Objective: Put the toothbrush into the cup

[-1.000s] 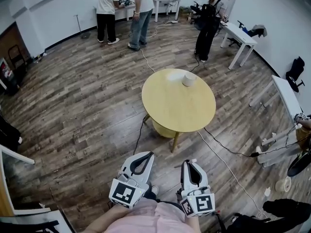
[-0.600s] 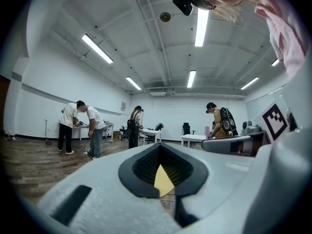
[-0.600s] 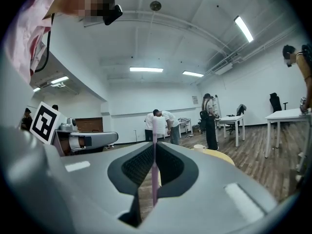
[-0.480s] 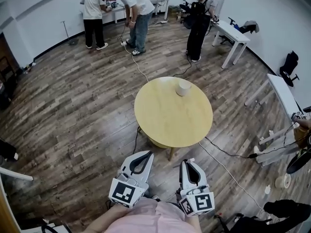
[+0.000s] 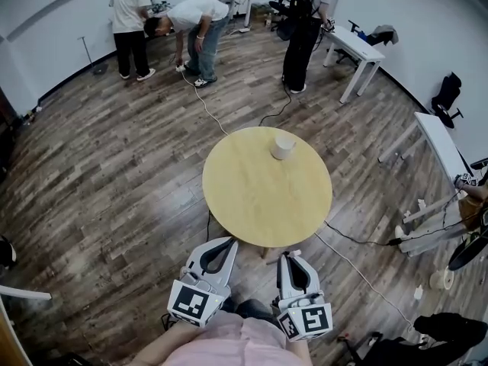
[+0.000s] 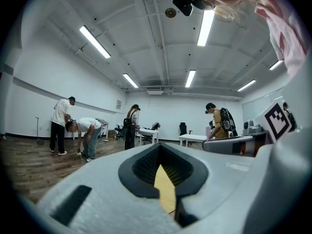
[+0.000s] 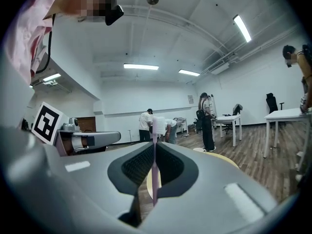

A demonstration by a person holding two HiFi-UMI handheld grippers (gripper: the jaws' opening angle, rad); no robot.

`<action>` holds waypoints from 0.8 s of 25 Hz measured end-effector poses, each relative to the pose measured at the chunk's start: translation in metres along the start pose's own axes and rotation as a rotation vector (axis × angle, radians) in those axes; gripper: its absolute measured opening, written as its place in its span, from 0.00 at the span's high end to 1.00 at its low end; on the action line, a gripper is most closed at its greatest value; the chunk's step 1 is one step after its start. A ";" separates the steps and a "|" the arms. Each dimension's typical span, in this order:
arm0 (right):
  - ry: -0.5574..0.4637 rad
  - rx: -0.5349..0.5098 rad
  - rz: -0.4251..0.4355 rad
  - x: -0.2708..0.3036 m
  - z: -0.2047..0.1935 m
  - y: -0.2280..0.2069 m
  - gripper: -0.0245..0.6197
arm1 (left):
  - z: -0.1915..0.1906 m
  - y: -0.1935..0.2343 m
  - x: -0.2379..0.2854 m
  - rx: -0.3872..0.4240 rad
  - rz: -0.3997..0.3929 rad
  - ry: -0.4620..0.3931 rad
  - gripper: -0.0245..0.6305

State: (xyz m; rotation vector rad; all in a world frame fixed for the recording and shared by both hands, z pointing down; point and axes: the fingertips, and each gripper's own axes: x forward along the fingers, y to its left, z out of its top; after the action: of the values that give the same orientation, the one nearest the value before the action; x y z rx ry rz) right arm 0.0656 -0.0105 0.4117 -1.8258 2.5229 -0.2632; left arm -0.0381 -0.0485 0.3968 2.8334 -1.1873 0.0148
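- Carrying the toothbrush (image 7: 154, 165) over to the cup is the step we judge to be in hand. We stand short of the round yellow tabletop (image 5: 259, 200), with both tongs held low near our body over the wooden floor.
- Our right tongs (image 5: 293, 256) are clenched on the toothbrush. Its thin pale-pink handle stands upright between the dark pads, and the white bristle head pokes up past the tips.
- Our left tongs (image 5: 226, 244) are closed with nothing in them; only a sliver of yellow tabletop shows through the gap between their pads.
- The cup (image 5: 283, 146), white and upright with its mouth up, sits on the far part of the tabletop, well apart from both tongs.
- Beyond the grasp, we reckon, the whole task is left: the brush is in the tongs, not in the cup.
- Next, we think, the right tongs must reach across the tabletop and come above the cup's mouth. They should keep the handle near vertical, lower it inside and only then let go.
- The cup looks light, so a knock on its rim could tip it.
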 end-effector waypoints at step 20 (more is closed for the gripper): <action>0.014 -0.018 0.115 0.085 0.023 -0.108 0.93 | -0.001 0.014 0.124 -0.027 0.100 0.008 0.96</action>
State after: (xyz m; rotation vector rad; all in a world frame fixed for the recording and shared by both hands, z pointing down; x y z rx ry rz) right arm 0.1433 -0.1261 0.4124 -1.6829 2.6356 -0.2528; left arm 0.0386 -0.1464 0.4029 2.7460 -1.3155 0.0151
